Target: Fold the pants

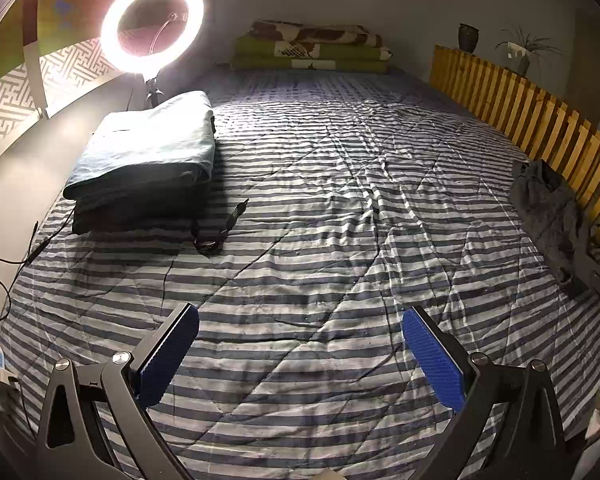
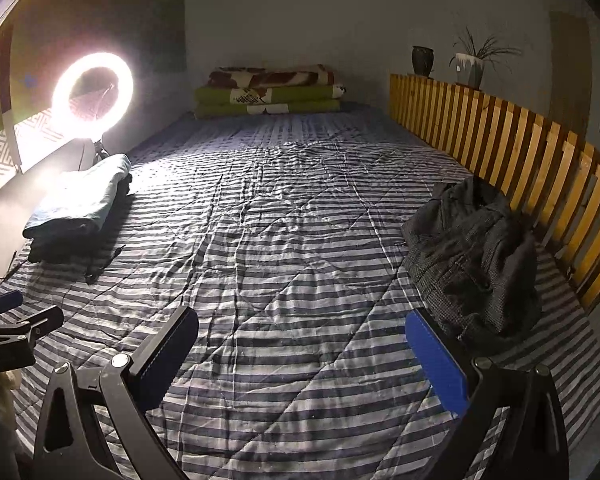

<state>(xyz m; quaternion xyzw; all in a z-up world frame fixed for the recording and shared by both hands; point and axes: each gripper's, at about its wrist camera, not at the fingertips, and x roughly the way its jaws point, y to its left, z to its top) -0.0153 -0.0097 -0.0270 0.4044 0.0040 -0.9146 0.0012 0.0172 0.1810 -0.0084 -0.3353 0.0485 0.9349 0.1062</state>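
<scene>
A crumpled heap of dark grey pants (image 2: 476, 256) lies at the right side of the striped bedspread (image 2: 284, 240), against the wooden slat rail; the left wrist view shows the same pants (image 1: 552, 216) at its far right. My right gripper (image 2: 300, 356) hovers open over the spread, its right blue pad just in front of the heap, nothing between the fingers. My left gripper (image 1: 300, 356) is also open above bare striped bedspread (image 1: 300, 208), holding nothing. Its tip shows as a gripper (image 2: 4, 320) at the left edge of the right wrist view.
A stack of folded clothes (image 1: 148, 160) sits at the left by a bright ring light (image 1: 152, 24), with a black strap (image 1: 220, 228) and cables (image 1: 4, 272) nearby. Folded blankets (image 2: 268, 92) lie at the bed's head. A wooden slat rail (image 2: 520, 148) lines the right side, plants (image 2: 472, 64) above.
</scene>
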